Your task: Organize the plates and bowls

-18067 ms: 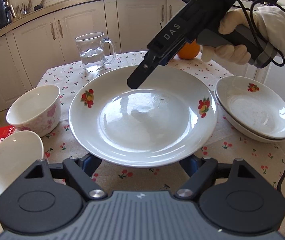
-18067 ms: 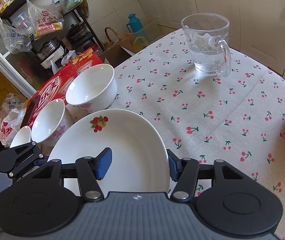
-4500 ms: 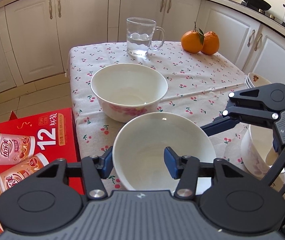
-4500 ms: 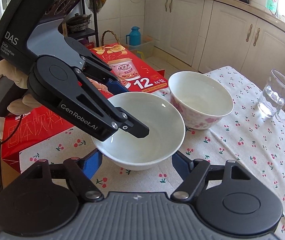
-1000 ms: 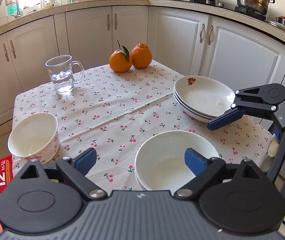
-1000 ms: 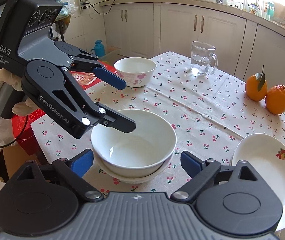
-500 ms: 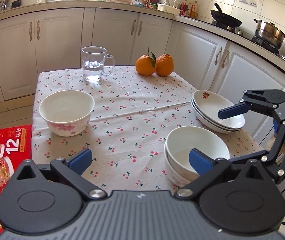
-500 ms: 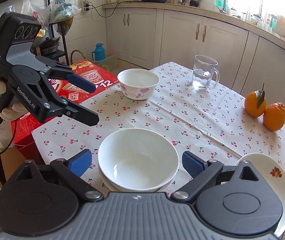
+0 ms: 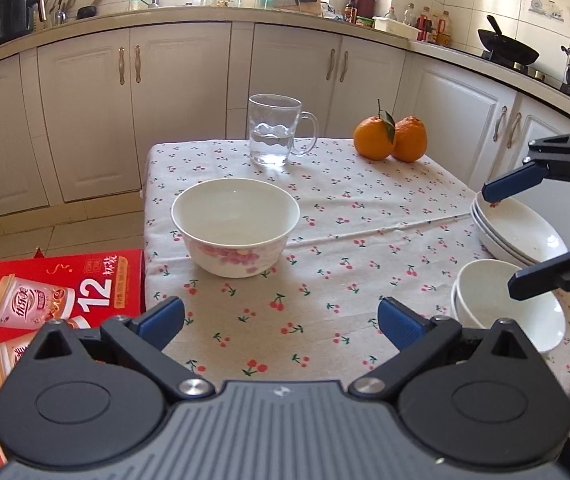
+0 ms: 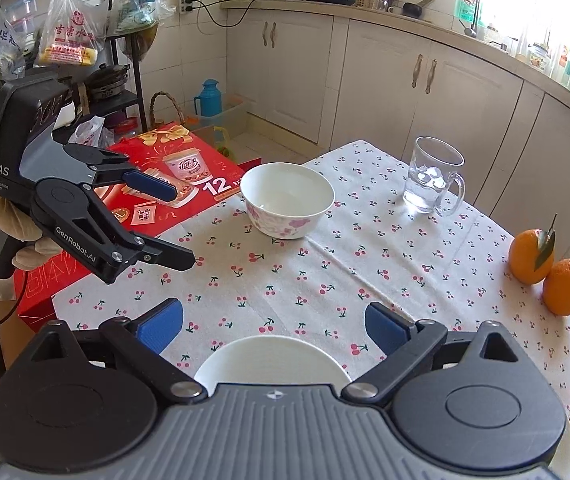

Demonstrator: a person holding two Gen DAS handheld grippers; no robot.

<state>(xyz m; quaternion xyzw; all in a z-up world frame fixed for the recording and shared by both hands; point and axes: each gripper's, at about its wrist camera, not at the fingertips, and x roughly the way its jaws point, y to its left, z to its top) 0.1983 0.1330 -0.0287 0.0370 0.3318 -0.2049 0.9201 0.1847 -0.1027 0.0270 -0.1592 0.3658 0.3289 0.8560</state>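
The bowl (image 9: 235,227) is white w/ pink flowers outside, empty, standing alone on the cherry-print tablecloth (image 9: 325,264) near the left edge. Only the left view shows the stacked bowls (image 9: 501,308) & plates (image 9: 525,232) at the right. The red box (image 10: 153,200) lies beside the table. Left gripper (image 9: 281,316) and right gripper (image 10: 273,320) have just been opening; both are spread, nothing between. The glass mug (image 9: 275,130) & oranges (image 9: 391,138) stand behind.
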